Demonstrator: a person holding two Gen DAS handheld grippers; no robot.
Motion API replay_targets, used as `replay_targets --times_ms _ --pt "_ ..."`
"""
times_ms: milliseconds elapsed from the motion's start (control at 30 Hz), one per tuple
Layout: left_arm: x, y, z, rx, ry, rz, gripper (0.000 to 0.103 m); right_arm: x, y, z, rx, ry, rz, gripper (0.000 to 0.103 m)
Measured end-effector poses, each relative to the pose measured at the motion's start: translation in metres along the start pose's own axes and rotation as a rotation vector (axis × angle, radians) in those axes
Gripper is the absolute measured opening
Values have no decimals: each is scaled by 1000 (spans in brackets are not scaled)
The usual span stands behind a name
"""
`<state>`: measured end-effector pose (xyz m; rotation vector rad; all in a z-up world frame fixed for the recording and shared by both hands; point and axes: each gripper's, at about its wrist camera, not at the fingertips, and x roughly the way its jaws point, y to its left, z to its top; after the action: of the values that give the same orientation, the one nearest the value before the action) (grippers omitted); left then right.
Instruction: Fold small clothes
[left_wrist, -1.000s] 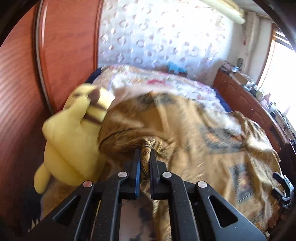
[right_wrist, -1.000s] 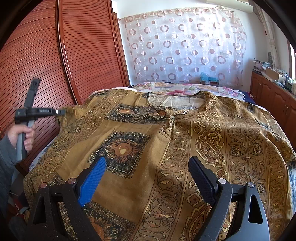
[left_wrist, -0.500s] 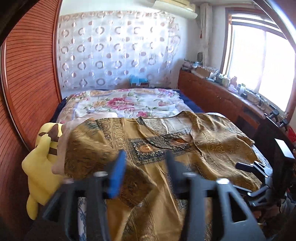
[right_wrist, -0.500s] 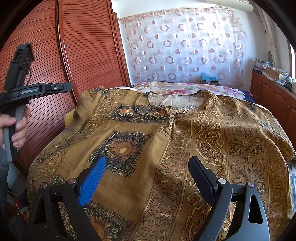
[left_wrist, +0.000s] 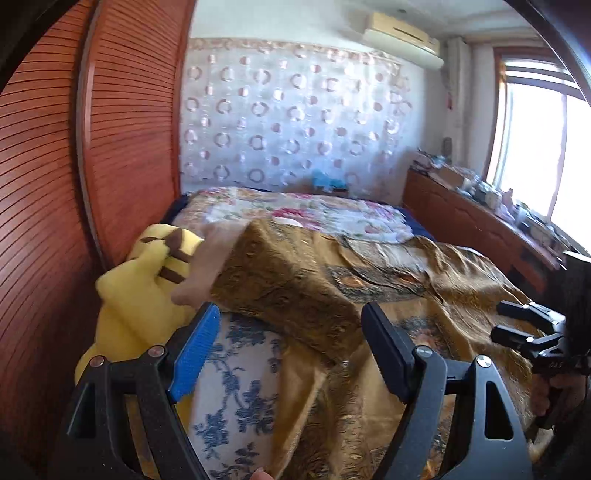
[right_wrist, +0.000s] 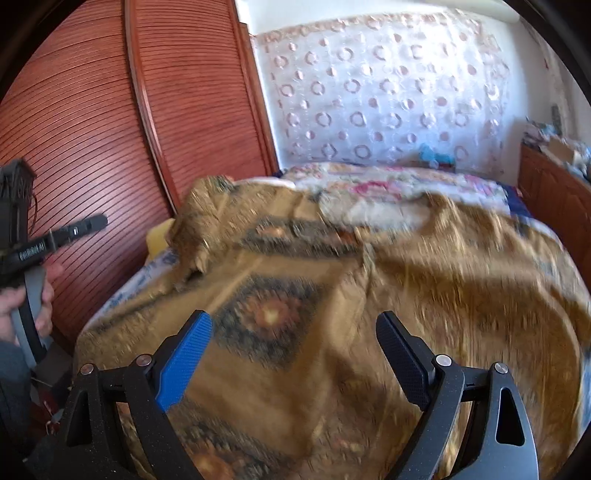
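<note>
Left wrist view shows the bed (left_wrist: 306, 214) filling the frame from 12 to 6 o'clock, with the brown patterned garment (left_wrist: 436, 295) spread over most of it. Its left sleeve (left_wrist: 291, 284) is laid inward across the body, cuff at about 10 o'clock, pale lining showing at the cuff. A yellow plush toy (left_wrist: 140, 291) sits just beside that cuff at 9 o'clock, against the louvred wardrobe door (left_wrist: 122, 140). The blue-flowered sheet (left_wrist: 240, 373) is exposed at 7 o'clock where the sleeve has been lifted off.

Left gripper (left_wrist: 288, 354): fingers apart, having just been opening; the sleeve lies beyond and below them and nothing is pinched. Right gripper (right_wrist: 291, 365): fingers wide apart above the garment's front panel, holding nothing. The right wrist view is blurred, so fine creases cannot be judged there.

Assessment: the first sleeve fold looks placed and released. To do the step well, the folded sleeve should lie flat with its edge parallel to the garment's side seam; it currently sits humped at 11 o'clock and would benefit from smoothing. The matching sleeve at 3 o'clock likely comes next, pinched near its cuff. Risks: the slack fabric may slide off the bed edge at 7 o'clock, and the toy may catch the cuff.
</note>
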<state>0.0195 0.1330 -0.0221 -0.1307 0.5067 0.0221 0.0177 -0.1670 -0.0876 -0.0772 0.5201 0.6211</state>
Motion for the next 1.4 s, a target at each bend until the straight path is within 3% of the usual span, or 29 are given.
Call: replay_targets --times_ms 133,233,433,667,733,800,833,900,1033,1067,1100,1133,1267,1400 --pt "-11 10 -3 -9 -77 91 80 19 22 32 -112 -42 31 92" --pt "-13 18 -2 -24 -88 102 80 48 40 52 -158 -42 90 89" --pt "-15 28 -2 -31 -88 127 80 123 82 81 -242 30 169 82" --pt "-14 34 -11 -42 -67 122 80 207 119 100 -331 169 137 68" --pt "-11 36 -14 -43 -58 122 80 228 120 105 -331 229 123 54" --pt "-8 36 -17 -48 -43 117 80 241 120 107 -325 255 110 16" --pt "-7 36 -20 -49 -38 112 80 242 119 109 -329 243 116 8" --pt "-2 35 -23 -50 -27 108 80 233 111 114 -307 190 124 4" --pt "5 30 -28 -50 -6 97 80 213 64 126 -74 103 89 5" --pt "8 27 -29 -51 1 89 80 212 50 126 -15 104 59 10" --pt "11 25 -30 -50 11 87 80 210 39 124 21 109 24 23" --pt "14 23 -30 -45 18 85 80 208 29 123 34 107 -6 35" --pt "25 11 -32 -32 53 74 80 201 12 118 -14 96 -103 41" --pt "38 3 -36 -20 95 69 80 207 12 116 -5 138 11 42"
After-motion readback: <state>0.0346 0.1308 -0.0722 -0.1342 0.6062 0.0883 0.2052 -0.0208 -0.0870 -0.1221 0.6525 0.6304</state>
